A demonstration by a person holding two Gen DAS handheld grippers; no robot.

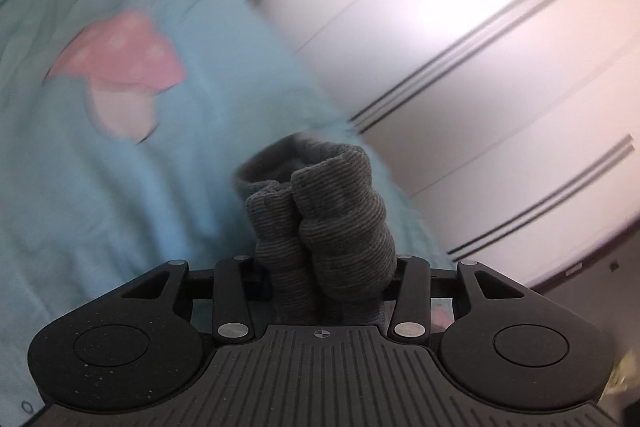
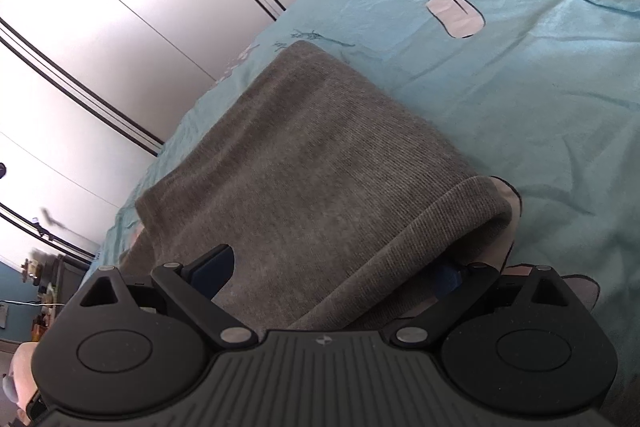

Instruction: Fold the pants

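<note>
The left gripper point(image 1: 324, 267) has its fingers squeezed tight on a bunched-up lump of the gray pants point(image 1: 328, 219). The lump sticks up between the fingers, and this view is blurry. Behind it is a light blue bedsheet point(image 1: 132, 187) with a pink mushroom picture point(image 1: 120, 67) on it, and a white wardrobe point(image 1: 480, 47) with dark stripes.

The right gripper point(image 2: 328, 267) has its fingers spread wide. The gray pants point(image 2: 304, 163) lie on the bed, spread out over the blue bedsheet point(image 2: 520, 87). One blue finger pad point(image 2: 214, 269) rests on top of the cloth. The other finger is partly hidden under a rolled edge of the pants. The white wardrobe point(image 2: 100, 27) stands beside the bed.
</note>
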